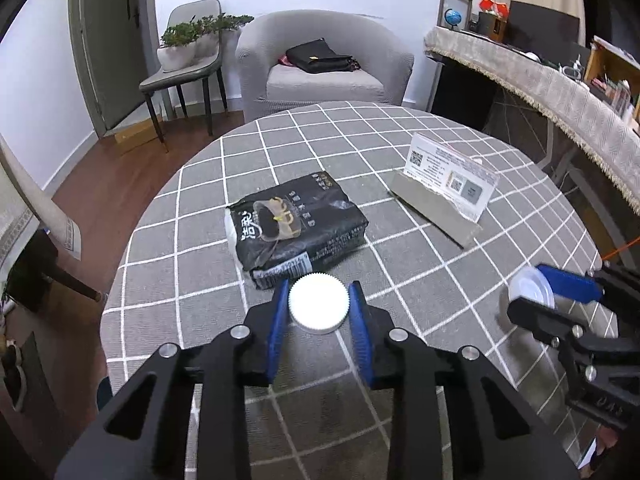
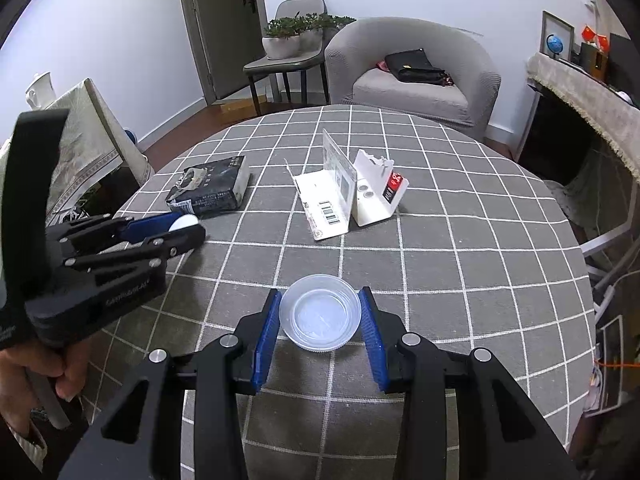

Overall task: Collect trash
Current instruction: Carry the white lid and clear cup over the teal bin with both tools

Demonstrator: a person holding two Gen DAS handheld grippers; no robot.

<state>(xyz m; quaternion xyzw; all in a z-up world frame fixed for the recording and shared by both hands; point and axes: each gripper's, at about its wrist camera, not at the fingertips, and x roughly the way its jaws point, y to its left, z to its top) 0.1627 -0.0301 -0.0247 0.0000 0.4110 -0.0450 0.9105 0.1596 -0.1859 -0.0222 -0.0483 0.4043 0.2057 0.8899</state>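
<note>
A white ribbed cap (image 1: 318,306) sits between the blue pads of my left gripper (image 1: 319,286), and both pads press on its sides just above the checked tablecloth. My right gripper (image 2: 320,292) is shut on a clear plastic cup (image 2: 320,312), seen from above with its mouth toward the camera. In the left wrist view the right gripper (image 1: 528,286) shows at the right edge with the cup (image 1: 532,290) in it. In the right wrist view the left gripper (image 2: 188,226) is at the left with the cap (image 2: 183,222), held by a person's hand (image 2: 36,368).
A black tissue pack (image 1: 296,224) lies just beyond the cap. A clear sign stand (image 1: 448,176) stands farther right, with torn white card packaging (image 2: 328,204) and a white box (image 2: 376,196) beside it. The round table (image 2: 460,280) has a grey armchair (image 1: 324,64) behind it.
</note>
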